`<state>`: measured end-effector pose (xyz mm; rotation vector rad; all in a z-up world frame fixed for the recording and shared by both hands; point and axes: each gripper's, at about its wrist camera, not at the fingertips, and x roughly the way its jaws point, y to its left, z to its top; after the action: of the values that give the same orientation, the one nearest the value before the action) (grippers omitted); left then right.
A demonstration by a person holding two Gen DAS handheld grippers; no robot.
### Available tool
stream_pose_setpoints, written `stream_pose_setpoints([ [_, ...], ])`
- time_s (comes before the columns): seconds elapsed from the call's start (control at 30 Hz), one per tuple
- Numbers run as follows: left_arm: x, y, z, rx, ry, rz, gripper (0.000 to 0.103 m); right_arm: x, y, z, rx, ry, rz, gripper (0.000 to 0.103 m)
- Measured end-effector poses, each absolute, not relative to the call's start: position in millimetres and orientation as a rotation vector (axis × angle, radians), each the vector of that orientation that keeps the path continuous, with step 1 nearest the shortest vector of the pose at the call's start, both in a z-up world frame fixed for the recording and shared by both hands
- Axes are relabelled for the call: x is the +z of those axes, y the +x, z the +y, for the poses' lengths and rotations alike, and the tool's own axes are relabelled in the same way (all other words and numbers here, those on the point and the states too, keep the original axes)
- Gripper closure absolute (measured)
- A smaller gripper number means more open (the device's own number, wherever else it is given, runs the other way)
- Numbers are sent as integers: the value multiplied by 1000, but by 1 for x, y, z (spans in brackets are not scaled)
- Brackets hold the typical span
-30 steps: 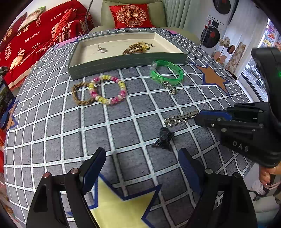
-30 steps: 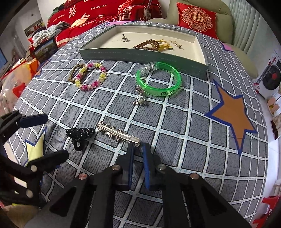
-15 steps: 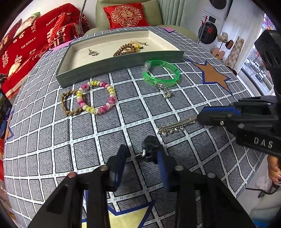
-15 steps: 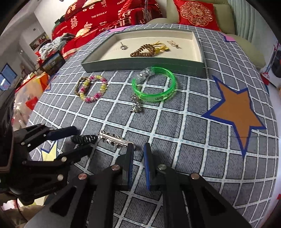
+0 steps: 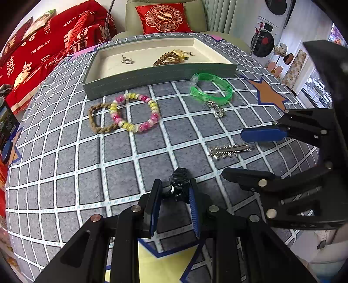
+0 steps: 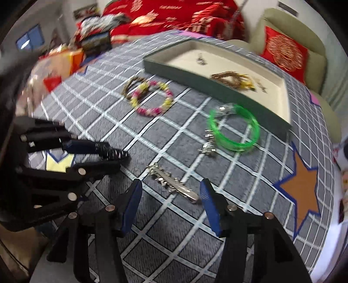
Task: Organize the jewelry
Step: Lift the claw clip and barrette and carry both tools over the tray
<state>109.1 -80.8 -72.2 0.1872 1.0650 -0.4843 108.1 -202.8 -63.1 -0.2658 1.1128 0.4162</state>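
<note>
My left gripper (image 5: 174, 196) is shut on a black claw hair clip (image 5: 180, 181), which also shows in the right wrist view (image 6: 112, 152). My right gripper (image 6: 170, 193) is open, its fingers either side of a silver hair clip (image 6: 174, 185) lying on the grid cloth; that clip also shows in the left wrist view (image 5: 230, 150). A green bangle (image 5: 212, 92) with a small silver charm (image 5: 217, 110), a pink-and-yellow bead bracelet (image 5: 136, 112) and a brown braided bracelet (image 5: 97, 119) lie before the grey tray (image 5: 158, 75).
The tray holds a brown bead bracelet (image 5: 166, 59) and a small silver piece (image 5: 127, 61). The cloth has an orange star (image 5: 268, 93) and a yellow star (image 5: 152, 265). A sofa with a red cushion (image 5: 165, 17) stands behind.
My left gripper closed on the black claw clip. My right gripper opened and moved around the silver hair clip.
</note>
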Motion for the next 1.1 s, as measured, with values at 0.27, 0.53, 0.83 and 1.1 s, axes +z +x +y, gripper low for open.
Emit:
stream_pose_setpoints([
  [0.27, -71, 111, -70, -478, 173, 1076, 68, -66, 104, -206, 395, -223, 1134, 84],
  [0.53, -59, 111, -62, -471, 164, 1051, 68, -61, 102, -220, 356, -52, 1149, 84],
  [0.83, -30, 118, -54, -474, 132, 998, 68, -27, 105, -261, 343, 260, 1082, 91],
  [1.1, -15, 128, -46, -456, 114, 963, 68, -19, 116, -267, 280, 204, 1094, 91],
])
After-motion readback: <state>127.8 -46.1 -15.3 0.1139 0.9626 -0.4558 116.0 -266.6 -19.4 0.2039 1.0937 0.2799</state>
